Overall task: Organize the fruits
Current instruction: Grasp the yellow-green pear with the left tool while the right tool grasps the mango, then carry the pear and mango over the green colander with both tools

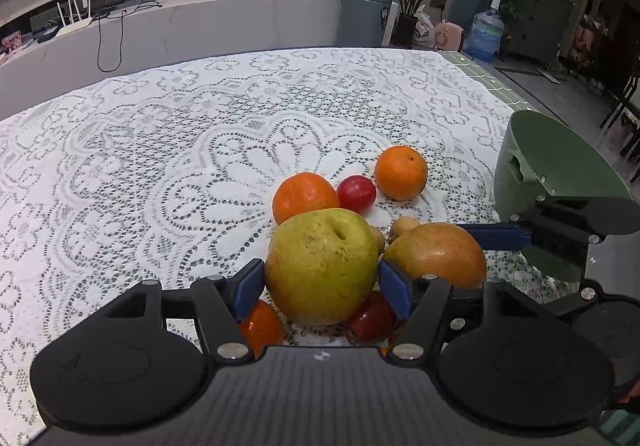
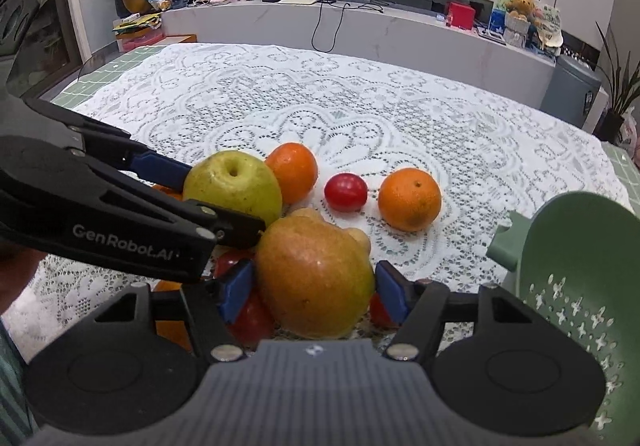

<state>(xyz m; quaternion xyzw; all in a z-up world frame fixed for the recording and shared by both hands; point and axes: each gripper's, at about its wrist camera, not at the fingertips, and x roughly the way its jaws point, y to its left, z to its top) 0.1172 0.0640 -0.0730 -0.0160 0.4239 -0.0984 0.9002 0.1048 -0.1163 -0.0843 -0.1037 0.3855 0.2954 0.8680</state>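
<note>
Left gripper (image 1: 322, 288): jaws closed about halfway on the yellow-green apple (image 1: 322, 266).
Right gripper (image 2: 314, 292): jaws clamped on the yellow-orange pear (image 2: 314, 282), beside the apple.
Fruit on the table (image 1: 120, 150): at least two oranges (image 1: 401, 172) and one red tomato (image 1: 356, 193) are counted beyond the jaws.
Colander (image 2: 580, 286): one, green, at the right.

Bright even indoor light, sharp, fisheye-warped edges.

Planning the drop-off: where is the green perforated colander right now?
The green perforated colander sits at the table's right edge in both wrist views, right of the lone orange and beside the right gripper.
</note>
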